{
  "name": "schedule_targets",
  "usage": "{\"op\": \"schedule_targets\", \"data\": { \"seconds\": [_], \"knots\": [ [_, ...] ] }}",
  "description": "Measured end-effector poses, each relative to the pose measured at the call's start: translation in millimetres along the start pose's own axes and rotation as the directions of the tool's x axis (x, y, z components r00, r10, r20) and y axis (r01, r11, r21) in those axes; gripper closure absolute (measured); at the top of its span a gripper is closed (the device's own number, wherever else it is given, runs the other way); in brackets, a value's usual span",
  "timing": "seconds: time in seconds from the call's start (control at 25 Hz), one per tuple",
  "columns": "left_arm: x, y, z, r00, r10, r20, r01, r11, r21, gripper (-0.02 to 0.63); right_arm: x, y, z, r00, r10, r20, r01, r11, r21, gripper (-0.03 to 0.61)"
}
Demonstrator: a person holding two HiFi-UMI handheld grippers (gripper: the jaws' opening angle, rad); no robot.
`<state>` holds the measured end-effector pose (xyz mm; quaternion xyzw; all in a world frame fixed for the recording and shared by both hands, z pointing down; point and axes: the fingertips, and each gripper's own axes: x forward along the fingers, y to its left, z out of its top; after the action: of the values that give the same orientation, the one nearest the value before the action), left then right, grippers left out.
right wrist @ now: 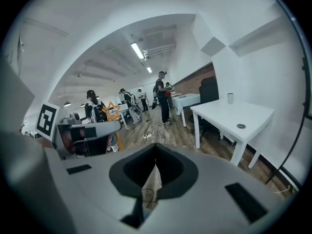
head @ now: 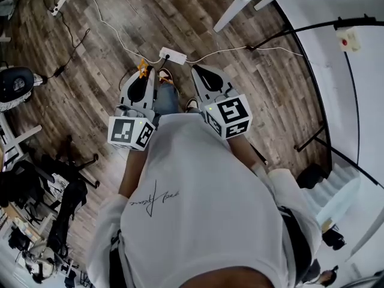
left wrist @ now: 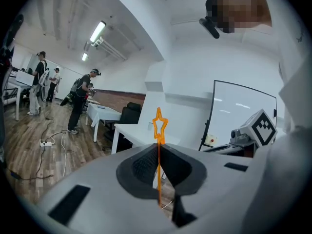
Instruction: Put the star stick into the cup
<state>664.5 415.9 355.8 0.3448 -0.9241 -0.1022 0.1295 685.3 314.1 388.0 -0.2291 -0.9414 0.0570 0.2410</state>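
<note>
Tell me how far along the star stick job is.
Done: the left gripper is shut on the thin orange star-topped stick. In hand: the stick is held upright; the right gripper is shut, empty. Left: carrying it to the small pale cup on the white table and dropping it in.

Ahead of us the brown wood-plank floor (head: 198, 23) lies open, crossed only by a white power strip (head: 173, 56) and thin white cables (head: 114, 32) lying flat on the boards. The white rectangular table (right wrist: 234, 118) stands ahead to the right. Its top is bare around a small white cup (right wrist: 230, 98) near the far edge and a small round ring (right wrist: 241, 126), so the near side offers room above it. A black office chair (right wrist: 209, 89) blocks the far side. A whiteboard on a black frame (head: 360, 101) closes off our right. Black stands and chair bases (head: 66, 179) crowd the left. Between the left gripper (head: 146, 72) and the right gripper (head: 199, 71) only a narrow gap stays free.
</note>
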Motion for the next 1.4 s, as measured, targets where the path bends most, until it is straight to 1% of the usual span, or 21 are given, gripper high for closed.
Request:
{"op": "schedule_targets", "data": {
  "seconds": [0.08,0.52,0.68,0.8,0.96,1.16,1.28,1.4],
  "knots": [
    [8,15,8,1.0,0.003,0.007,-0.003,1.0,-0.004,0.598,16,-1,10,1.0,0.008,-0.002,-0.008,1.0,0.005,0.569],
    [41,94,52,0.998,0.005,0.058,-0.004,1.0,-0.029,0.598,92,-7,61,1.0,-0.014,-0.014,0.014,1.0,-0.015,0.569],
    [52,123,65,0.997,-0.002,0.073,0.004,0.999,-0.033,0.598,121,-2,79,1.0,-0.018,-0.007,0.018,0.999,-0.029,0.569],
    [60,142,73,0.997,-0.014,0.08,0.016,0.999,-0.034,0.598,138,-3,86,0.999,-0.036,-0.006,0.036,0.999,-0.019,0.569],
    [68,157,76,0.997,-0.032,0.076,0.036,0.998,-0.044,0.598,151,-6,90,0.998,-0.063,-0.015,0.062,0.998,-0.018,0.569],
    [76,166,68,0.997,-0.058,0.052,0.062,0.995,-0.073,0.598,160,-16,92,0.995,-0.095,-0.028,0.095,0.996,-0.003,0.569],
    [82,169,70,0.996,-0.068,0.057,0.072,0.995,-0.073,0.598,164,-21,95,0.994,-0.106,-0.029,0.107,0.994,0.009,0.569],
    [90,175,77,0.996,-0.062,0.07,0.067,0.995,-0.074,0.598,171,-23,98,0.994,-0.101,-0.036,0.101,0.995,0.011,0.569]
  ]
}}
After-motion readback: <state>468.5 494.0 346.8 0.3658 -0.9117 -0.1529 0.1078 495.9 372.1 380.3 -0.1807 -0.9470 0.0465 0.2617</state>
